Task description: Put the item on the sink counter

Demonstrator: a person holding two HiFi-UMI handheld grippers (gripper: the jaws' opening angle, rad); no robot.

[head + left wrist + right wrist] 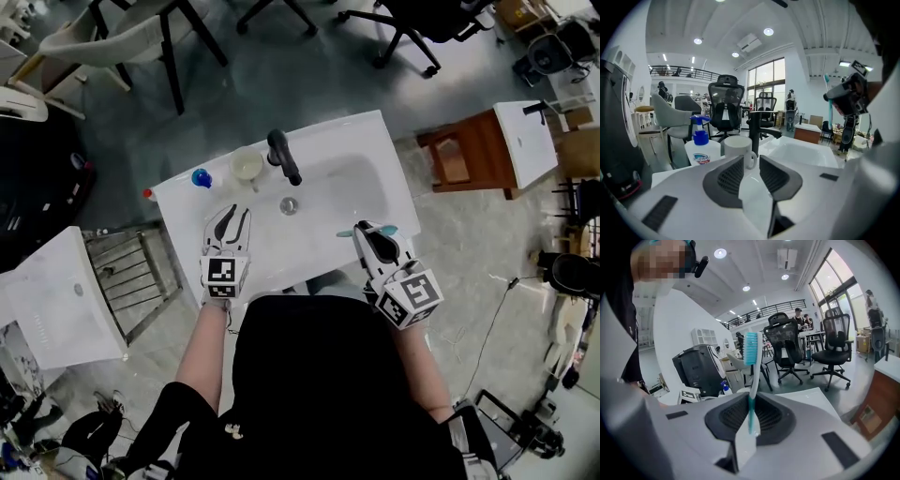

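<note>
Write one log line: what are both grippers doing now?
left gripper: open, empty, above sink counter | right gripper: shut on toothbrush | task: toothbrush not yet set down

Head camera: highest of the three, aimed steeply down. My own torso fills the bottom of its frame, the sink counter [183,202] lies just ahead, and floor and chairs ring it. It sees both tools from above: left gripper [229,214], right gripper [368,231].

Left gripper camera: low, just over the counter, looking along the jaws toward the back edge. Mug [739,146], soap bottle [700,151] and faucet [754,133] stand near the lens. The head view shares these three from above. My right gripper shows at this frame's right edge.

Right gripper camera: faces out into the room. Toothbrush [751,380] close to the lens, office chairs [787,348] far behind.
</note>
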